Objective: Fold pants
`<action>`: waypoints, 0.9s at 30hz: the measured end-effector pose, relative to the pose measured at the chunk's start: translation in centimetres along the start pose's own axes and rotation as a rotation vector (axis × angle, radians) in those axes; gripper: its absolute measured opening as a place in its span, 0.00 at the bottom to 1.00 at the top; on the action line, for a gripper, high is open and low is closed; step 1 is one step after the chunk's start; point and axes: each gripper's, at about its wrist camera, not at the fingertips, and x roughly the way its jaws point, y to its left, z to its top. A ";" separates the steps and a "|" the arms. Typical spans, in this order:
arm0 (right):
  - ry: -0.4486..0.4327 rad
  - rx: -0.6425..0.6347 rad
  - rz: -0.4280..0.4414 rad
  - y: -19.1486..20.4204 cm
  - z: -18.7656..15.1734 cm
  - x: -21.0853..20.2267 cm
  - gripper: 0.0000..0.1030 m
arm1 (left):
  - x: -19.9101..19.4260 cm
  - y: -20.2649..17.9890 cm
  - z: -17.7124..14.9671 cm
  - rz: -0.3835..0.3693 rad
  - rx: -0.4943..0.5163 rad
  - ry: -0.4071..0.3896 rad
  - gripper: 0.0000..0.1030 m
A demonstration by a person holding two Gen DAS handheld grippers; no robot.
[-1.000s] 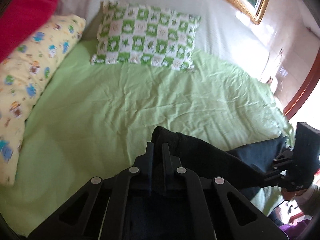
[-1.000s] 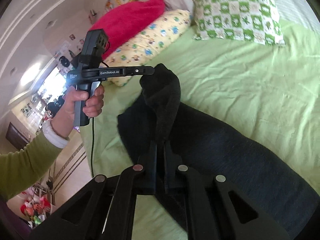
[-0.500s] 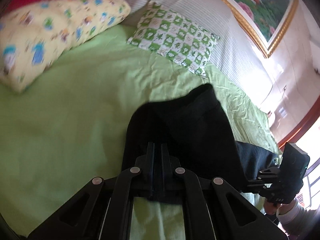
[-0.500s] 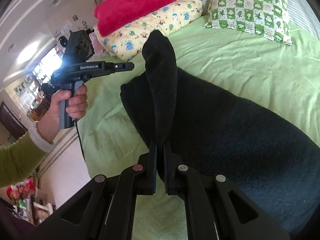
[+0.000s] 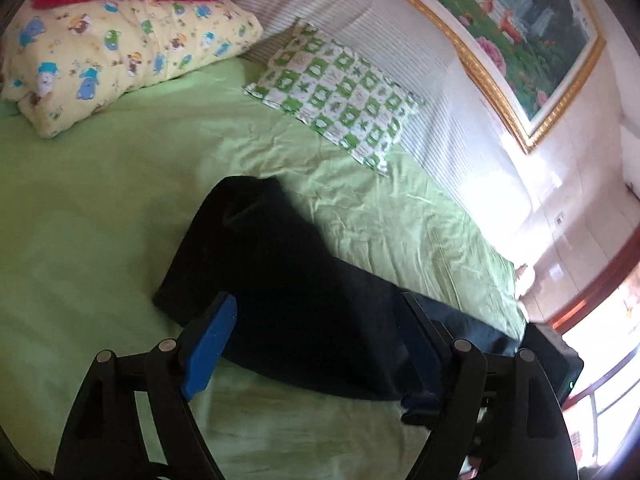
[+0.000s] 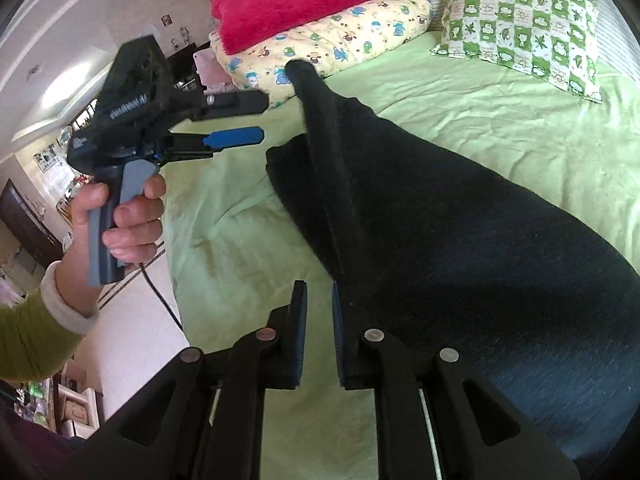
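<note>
Green sheet point(image 5: 100, 248) under pants point(image 5: 304, 292); pillows (three) point(image 5: 340, 96) beyond, L tongs point(image 5: 320, 340) apart.

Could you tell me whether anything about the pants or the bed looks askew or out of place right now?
The dark, soft fabric pants lie diagonally on the green bedsheet, and a narrow flap bunches into a ridge instead of lying flat. Both claws, left and right, are open.
</note>
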 end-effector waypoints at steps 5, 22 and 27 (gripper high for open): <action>-0.024 0.022 0.009 -0.3 -0.1 -0.9 0.13 | 0.5 0.3 -0.7 0.094 -0.055 -0.008 0.79; -0.103 0.489 -0.005 -14.6 6.2 -4.0 0.14 | 3.3 6.0 -1.0 0.103 -0.301 0.024 0.79; 0.086 0.558 0.073 -17.9 8.1 0.8 0.14 | 4.7 6.1 -0.5 0.099 -0.325 0.020 0.70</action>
